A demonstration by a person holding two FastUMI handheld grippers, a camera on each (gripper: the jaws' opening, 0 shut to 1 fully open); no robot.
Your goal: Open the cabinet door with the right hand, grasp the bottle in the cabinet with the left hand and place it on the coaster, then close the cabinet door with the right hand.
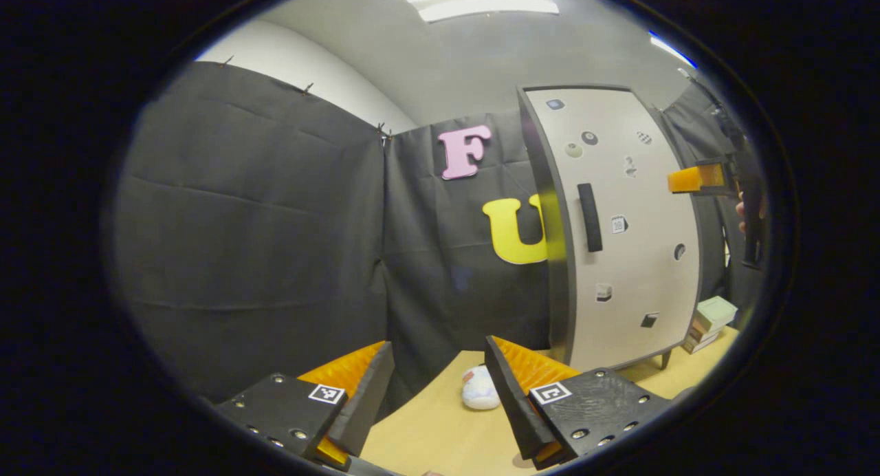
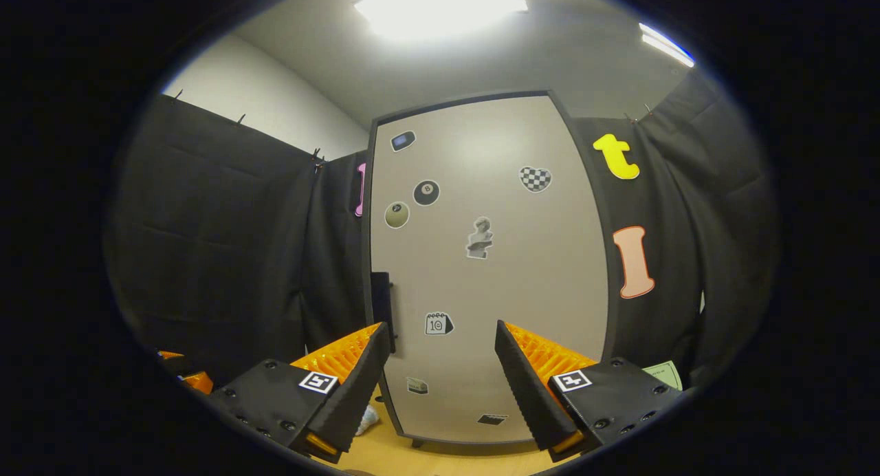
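Cabinet door (image 2: 488, 269) shut, facing the right gripper (image 2: 440, 373) squarely, so the bottle presumably behind it and not to be seen yet. Right gripper raised in front of the door, jaws held wide apart with nothing between, probably to be ready for the dark vertical handle (image 2: 380, 304) at the door's left edge; handle just left of the near finger, not yet between the two. Seen from the left gripper view as well, high beside the door's right side, a hand behind it. Left gripper (image 1: 440, 386) kept low over the counter (image 1: 440, 435) and off to the left of the cabinet, jaws also apart and empty, likely waiting there so as not to block the door's swing. Handle (image 1: 589, 217) plain in this view, near the door's left edge, so the hinge judged to be on the far side. Small white soft object (image 1: 479, 388) lying on the counter near the cabinet's front left corner, close between the left fingers in the picture but farther off; whether this is the coaster, cannot tell. Stack of books (image 1: 709, 322) toward the counter's right edge beside the cabinet. First step judged not yet done.
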